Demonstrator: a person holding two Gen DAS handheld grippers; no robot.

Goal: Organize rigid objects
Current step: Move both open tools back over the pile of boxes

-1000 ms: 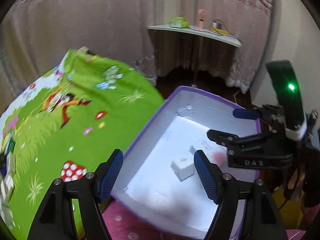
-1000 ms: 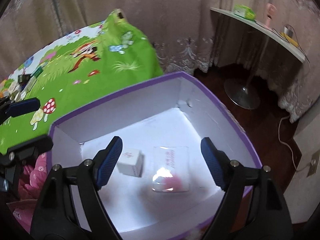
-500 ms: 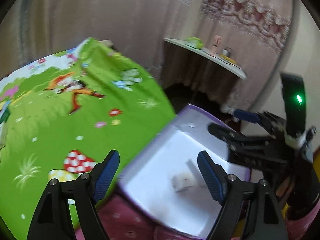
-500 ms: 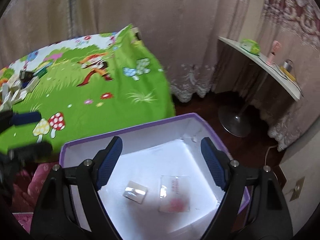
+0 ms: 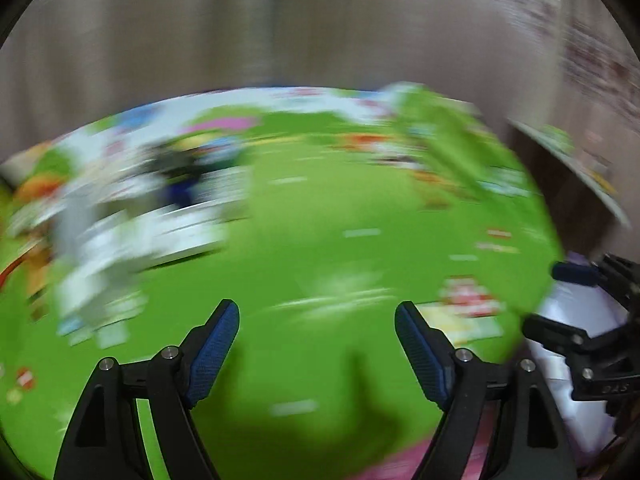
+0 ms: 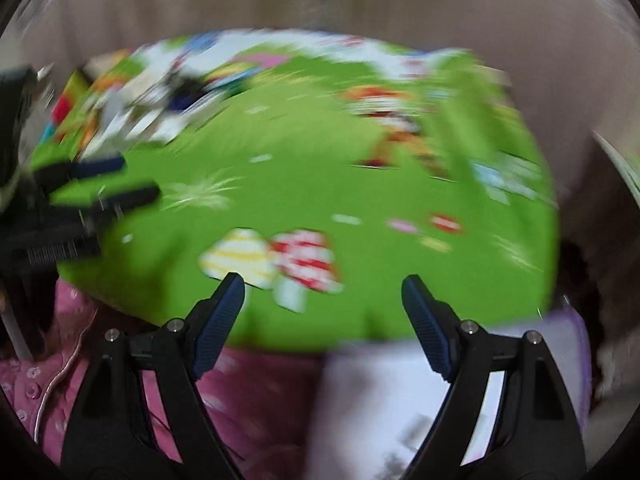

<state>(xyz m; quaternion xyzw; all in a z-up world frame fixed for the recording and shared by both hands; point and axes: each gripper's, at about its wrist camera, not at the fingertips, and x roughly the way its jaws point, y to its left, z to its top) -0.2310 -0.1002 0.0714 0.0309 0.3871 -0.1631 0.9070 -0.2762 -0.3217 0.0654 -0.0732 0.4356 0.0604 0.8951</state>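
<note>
Heap of objects [image 5: 132, 216] on green sheet [image 5: 320, 220]: motion-blurred beyond recognition.

It was a home bedroom. A bed [image 5: 320, 240] spread with a bright green cartoon sheet [image 6: 320, 184], printed with mushrooms and figures, filled the middle. Heavy beige curtains [image 5: 280, 32] hung behind it, and a small shelf [image 5: 568, 160] stood against them at the right. Everything was smeared by blur.

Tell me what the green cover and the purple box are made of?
The green cover looks like soft printed cloth: matte, with cartoon mushrooms, draping over the edge. The purple box seems to be cardboard, with thin stiff walls, white inside; blur leaves that unsure.
</note>
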